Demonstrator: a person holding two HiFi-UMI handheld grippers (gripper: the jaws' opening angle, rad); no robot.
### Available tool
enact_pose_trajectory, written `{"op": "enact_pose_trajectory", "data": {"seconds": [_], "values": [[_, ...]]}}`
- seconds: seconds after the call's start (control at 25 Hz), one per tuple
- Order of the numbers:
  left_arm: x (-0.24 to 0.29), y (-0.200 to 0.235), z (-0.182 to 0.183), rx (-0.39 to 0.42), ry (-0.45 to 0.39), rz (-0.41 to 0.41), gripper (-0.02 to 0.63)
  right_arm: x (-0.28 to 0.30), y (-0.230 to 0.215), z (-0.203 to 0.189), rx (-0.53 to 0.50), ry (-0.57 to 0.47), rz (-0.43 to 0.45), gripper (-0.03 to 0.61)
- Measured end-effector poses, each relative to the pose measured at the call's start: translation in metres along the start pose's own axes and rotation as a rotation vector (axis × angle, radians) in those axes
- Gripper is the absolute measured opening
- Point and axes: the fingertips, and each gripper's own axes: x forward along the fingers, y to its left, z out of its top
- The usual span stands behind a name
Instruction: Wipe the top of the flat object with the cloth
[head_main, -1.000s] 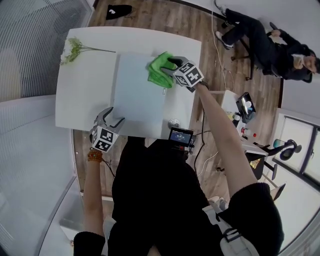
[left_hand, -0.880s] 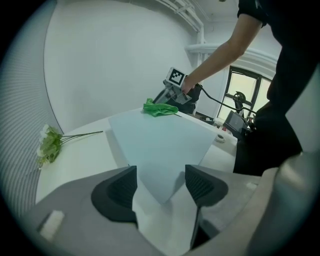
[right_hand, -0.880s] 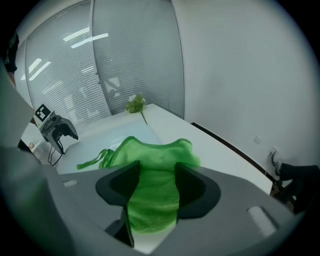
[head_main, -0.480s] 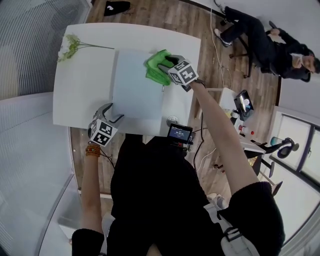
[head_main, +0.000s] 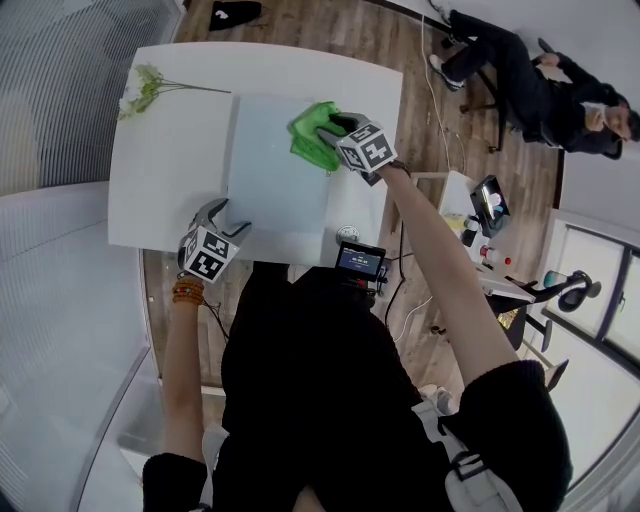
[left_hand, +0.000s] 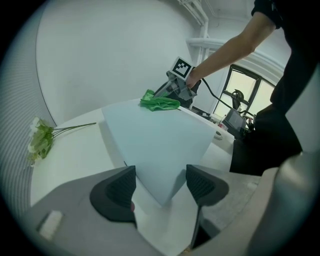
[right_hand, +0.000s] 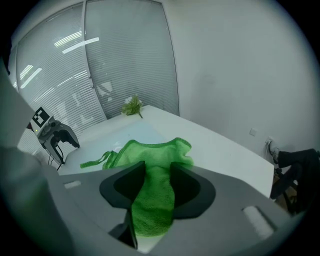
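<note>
- flat object (head_main: 276, 185): pale blue board lying flat in the middle of the white surface (head_main: 165, 195). The top looks even, with no dirt or streaks that I can see, so clean vs dirty can't be judged by eye.
- cloth (head_main: 312, 137): green, bunched up on the board's far right corner, right by the edge.
- right tongs (head_main: 335, 123): over that same corner, angled down onto the cloth. The jaws have just been closing. The right gripper view shows a fold of cloth filling the gap, with a pad pressing on each side. Reads as a grip just made.
- left tongs (head_main: 226, 214): at the board's near left corner. The jaws stand wide with the tip of that corner in the gap. Neither pad touches it, so they hold nothing. Possibly parked there to brace the board, but that's a guess.
- progress, my read: cloth pickup is done or nearly done, and the wipe itself hasn't begun. The cloth sits in one corner and the whole top is left to cover.
- what's left: passes from the far right corner across and toward the near edge.
- risk: a smooth board on a smooth surface may slide under a push if nothing holds it.
- around: flowers (head_main: 140, 88) at the far left of the surface, well apart from the board. A seated person (head_main: 540, 90) is across the room, far right, not involved.
</note>
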Motion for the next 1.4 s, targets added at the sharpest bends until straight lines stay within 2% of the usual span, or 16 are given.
{"op": "enact_pose_trajectory", "data": {"seconds": [1.4], "values": [[0.002, 0.002, 0.000, -0.001, 0.034, -0.020, 0.321, -0.017, 0.063, -0.036, -0.012, -0.027, 0.053, 0.143]]}}
